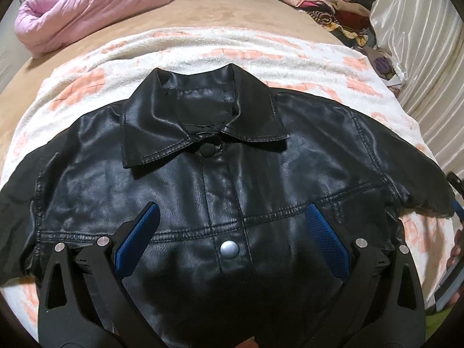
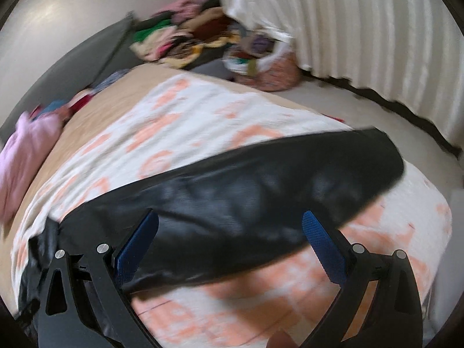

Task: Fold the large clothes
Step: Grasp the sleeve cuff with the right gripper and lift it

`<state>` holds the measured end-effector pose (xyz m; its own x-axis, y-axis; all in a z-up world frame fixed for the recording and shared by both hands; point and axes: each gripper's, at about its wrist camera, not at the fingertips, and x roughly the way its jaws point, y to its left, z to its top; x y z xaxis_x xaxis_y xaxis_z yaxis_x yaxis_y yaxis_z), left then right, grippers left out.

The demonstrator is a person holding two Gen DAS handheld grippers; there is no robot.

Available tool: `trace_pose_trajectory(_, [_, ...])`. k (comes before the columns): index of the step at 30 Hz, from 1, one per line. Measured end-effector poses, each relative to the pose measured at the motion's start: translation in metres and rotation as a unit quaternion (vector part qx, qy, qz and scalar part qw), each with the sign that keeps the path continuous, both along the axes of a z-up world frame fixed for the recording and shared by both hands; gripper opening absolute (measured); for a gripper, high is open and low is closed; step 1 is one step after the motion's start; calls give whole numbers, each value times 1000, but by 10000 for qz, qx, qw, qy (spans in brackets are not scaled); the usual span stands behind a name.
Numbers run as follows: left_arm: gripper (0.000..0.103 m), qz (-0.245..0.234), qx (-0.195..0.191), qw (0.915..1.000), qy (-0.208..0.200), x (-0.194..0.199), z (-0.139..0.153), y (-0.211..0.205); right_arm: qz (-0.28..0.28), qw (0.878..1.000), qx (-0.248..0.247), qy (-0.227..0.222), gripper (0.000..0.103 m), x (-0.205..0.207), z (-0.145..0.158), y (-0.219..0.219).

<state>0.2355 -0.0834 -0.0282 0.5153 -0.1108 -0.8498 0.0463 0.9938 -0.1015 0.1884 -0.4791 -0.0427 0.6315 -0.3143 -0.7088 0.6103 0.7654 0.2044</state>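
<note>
Both grippers stand with their jaws spread wide, clasping nothing. On the left, the left gripper (image 1: pixel 232 229) hangs over the chest of a black leather jacket (image 1: pixel 220 179), its blue-padded fingers (image 1: pixel 136 240) straddling the buttoned front placket and a silver snap (image 1: pixel 229 248) — whether the pads touch the leather cannot be told. That jacket lies flat, front up, on a white-and-peach blanket (image 1: pixel 185 49), collar (image 1: pixel 203 121) pointing away from the camera and sleeves stretched out to either side, so its long axis runs crosswise. To the right, the right gripper (image 2: pixel 230 233) hovers above one sleeve (image 2: pixel 261 185), which runs as a dark band slanting from lower left to upper right across the blanket; the frame is blurred. This sleeve passes between and beyond the splayed fingers, its lower edge near the left pad (image 2: pixel 134 249).
</note>
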Motion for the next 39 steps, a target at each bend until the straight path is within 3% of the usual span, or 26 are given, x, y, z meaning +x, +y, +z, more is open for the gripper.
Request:
trace_pose_trajectory(5, [94, 27, 112, 9999, 73, 9, -7, -1, -653, 9976, 231, 63, 99, -13, -17, -31])
trace_pose_trajectory(14, [94, 76, 244, 9996, 138, 19, -19, -3, -1239, 9824, 1398, -24, 99, -15, -58, -81])
trace_pose_trajectory(17, [94, 67, 228, 9996, 159, 23, -22, -2, -1374, 9782, 1545, -210, 99, -12, -61, -93])
trace_pose_trajectory(20, [94, 63, 114, 9998, 171, 25, -23, 1, -1363, 9716, 1802, -708, 99, -9, -61, -107])
trace_pose_trajectory(22, [94, 20, -18, 9999, 170, 26, -21, 3, -1327, 9677, 1948, -896, 89, -8, -63, -114])
trace_pose_trajectory(24, [94, -45, -129, 9998, 130, 24, -16, 4, -1285, 9653, 2002, -1081, 32, -10, -59, -120])
trace_pose_trajectory(26, [94, -76, -112, 9999, 48, 22, -8, 6, -1083, 9632, 2096, -1286, 16, -10, -53, -123])
trace_pose_trajectory(33, [94, 18, -100, 9999, -72, 16, 12, 17, 17, 9688, 1560, -1923, 9, -9, 14, -97])
trace_pose_trajectory(39, [94, 47, -239, 9996, -150, 6, 32, 31, 1023, 9672, 951, -2122, 7, 9, 77, -48])
